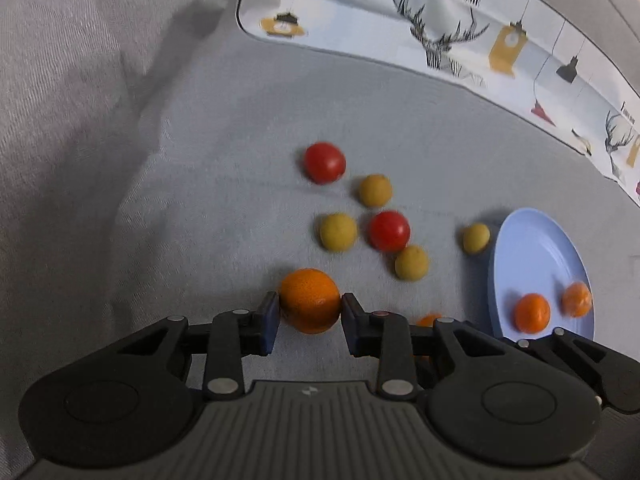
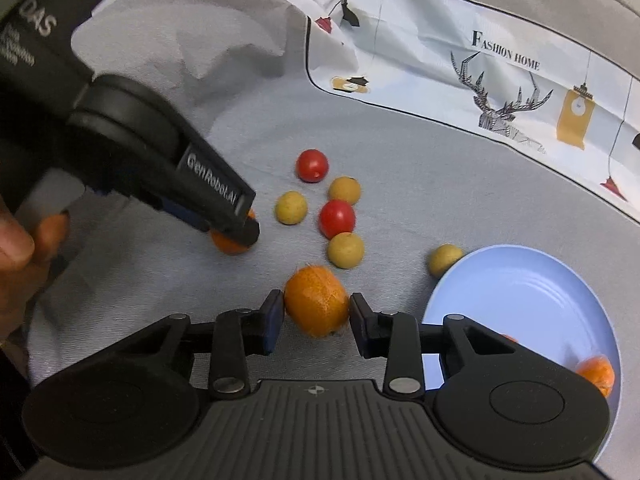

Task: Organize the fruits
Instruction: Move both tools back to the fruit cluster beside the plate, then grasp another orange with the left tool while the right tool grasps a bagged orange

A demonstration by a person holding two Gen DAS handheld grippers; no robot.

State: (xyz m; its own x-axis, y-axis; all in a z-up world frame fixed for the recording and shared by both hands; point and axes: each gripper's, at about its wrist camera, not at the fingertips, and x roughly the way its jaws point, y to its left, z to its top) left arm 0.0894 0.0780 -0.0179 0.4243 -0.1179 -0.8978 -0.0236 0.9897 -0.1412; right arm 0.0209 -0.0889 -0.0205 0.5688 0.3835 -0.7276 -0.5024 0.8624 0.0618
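In the left wrist view my left gripper is shut on an orange that rests on the grey cloth, a pad pressing each side. The right wrist view shows the left gripper over that same orange. My right gripper is shut on a second orange just left of the blue plate. The blue plate holds two oranges. Beyond the grippers lie two red tomatoes and several yellow fruits.
One yellow fruit touches the plate's far rim. A white printed cloth with a deer borders the grey cloth at the back. A hand holds the left gripper at the left edge. Folded grey fabric rises on the left.
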